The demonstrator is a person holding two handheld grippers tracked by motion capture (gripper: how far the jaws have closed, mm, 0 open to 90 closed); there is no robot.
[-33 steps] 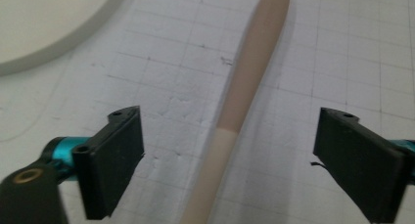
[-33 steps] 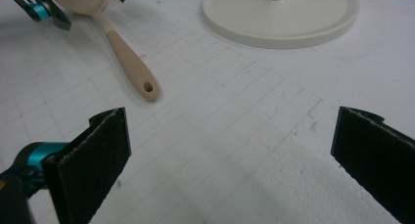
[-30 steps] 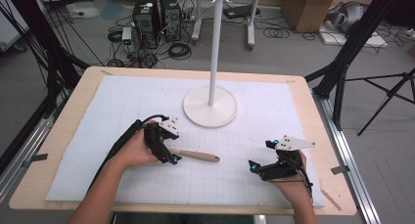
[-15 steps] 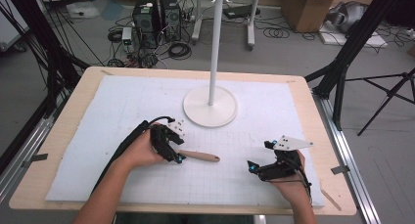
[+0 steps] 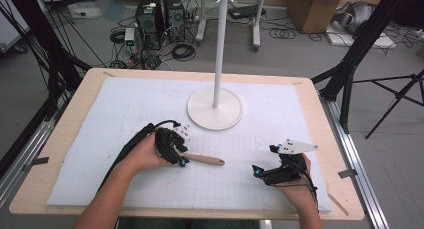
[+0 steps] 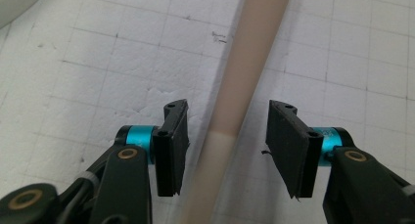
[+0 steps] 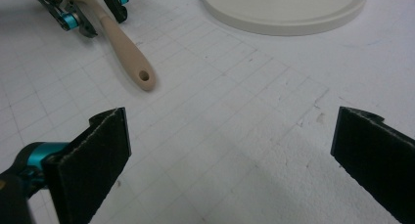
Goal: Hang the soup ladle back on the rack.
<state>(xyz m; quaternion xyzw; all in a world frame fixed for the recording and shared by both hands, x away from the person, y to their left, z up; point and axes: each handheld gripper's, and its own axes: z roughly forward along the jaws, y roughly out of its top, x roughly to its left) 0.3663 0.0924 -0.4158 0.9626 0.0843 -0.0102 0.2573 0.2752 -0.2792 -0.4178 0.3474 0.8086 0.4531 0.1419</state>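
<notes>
The left gripper has just been narrowing its jaws astride the wooden handle, not yet touching, to lift it; the right gripper waits wide open.

Colours on the white mat

The mat is white with thin grey lines that make little squares all over it, and the table around the mat is pale wood. On the mat lies a light tan wooden handle; in the left gripper view one part of it is a paler shade. The left gripper over the handle is black with shiny blue rings and gold screws. The right gripper, away from the handle, has black pads and a blue ring too. The round stand behind the handle is white.
</notes>
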